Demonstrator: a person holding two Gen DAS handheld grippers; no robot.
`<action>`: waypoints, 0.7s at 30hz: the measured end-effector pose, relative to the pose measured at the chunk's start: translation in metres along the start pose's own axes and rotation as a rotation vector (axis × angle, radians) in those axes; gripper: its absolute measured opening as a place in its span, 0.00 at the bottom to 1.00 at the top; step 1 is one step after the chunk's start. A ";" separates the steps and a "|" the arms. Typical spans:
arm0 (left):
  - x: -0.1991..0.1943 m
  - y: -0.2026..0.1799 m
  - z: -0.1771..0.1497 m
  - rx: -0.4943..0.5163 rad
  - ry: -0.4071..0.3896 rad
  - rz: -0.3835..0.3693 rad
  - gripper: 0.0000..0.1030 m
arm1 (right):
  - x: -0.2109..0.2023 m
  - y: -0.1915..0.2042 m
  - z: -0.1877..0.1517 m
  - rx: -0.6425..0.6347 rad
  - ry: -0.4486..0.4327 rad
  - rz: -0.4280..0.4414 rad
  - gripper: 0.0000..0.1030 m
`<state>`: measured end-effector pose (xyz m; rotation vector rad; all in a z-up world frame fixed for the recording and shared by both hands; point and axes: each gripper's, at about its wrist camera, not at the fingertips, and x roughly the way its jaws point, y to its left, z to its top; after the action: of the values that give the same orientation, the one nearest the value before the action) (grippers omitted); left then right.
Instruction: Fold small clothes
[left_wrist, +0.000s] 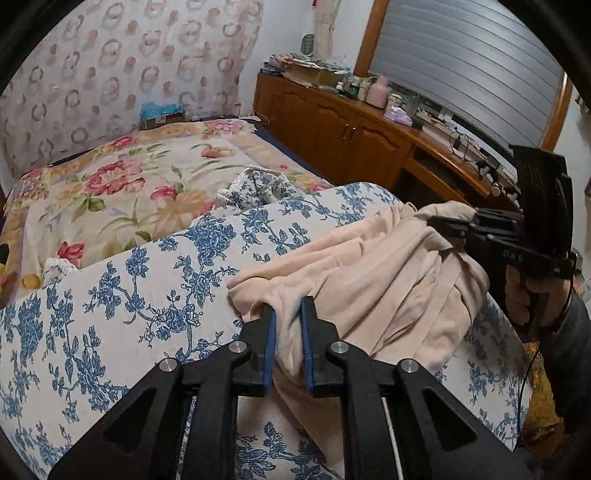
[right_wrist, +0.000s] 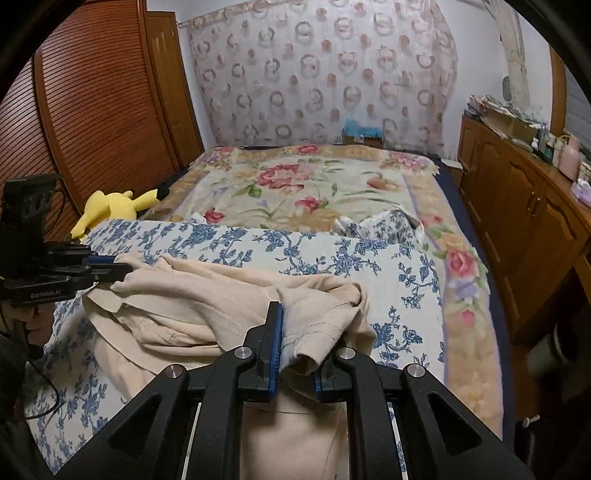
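Note:
A cream garment (left_wrist: 376, 273) lies bunched on the blue-flowered white cloth (left_wrist: 122, 306) over the bed. My left gripper (left_wrist: 288, 314) is shut on a fold at the garment's near left edge; it also shows in the right wrist view (right_wrist: 110, 267), pinching that corner. My right gripper (right_wrist: 295, 332) is shut on a stitched hem of the garment (right_wrist: 207, 306); it also shows in the left wrist view (left_wrist: 443, 221), gripping the far right corner. The garment sags between both grippers, partly lifted.
A floral bedspread (right_wrist: 314, 184) covers the far bed. A yellow plush toy (right_wrist: 110, 208) lies at the left. A wooden cabinet (left_wrist: 343, 129) with clutter runs along the right. A louvered wooden wardrobe (right_wrist: 103, 110) stands at the left. A crumpled blue-white cloth (left_wrist: 258, 186) lies beyond.

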<state>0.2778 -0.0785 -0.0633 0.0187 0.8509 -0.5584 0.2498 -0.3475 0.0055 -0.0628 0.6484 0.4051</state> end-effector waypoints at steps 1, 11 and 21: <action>-0.001 0.001 0.001 0.005 -0.004 -0.003 0.22 | -0.002 0.000 0.003 0.004 0.000 0.000 0.17; -0.015 0.014 -0.011 0.050 0.004 0.032 0.67 | -0.030 -0.007 0.006 0.009 -0.020 -0.068 0.47; -0.008 0.009 -0.041 0.074 0.082 0.028 0.70 | -0.056 0.003 -0.019 -0.057 0.058 -0.127 0.47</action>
<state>0.2488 -0.0580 -0.0872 0.1212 0.9080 -0.5657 0.1968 -0.3678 0.0242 -0.1692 0.6865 0.3001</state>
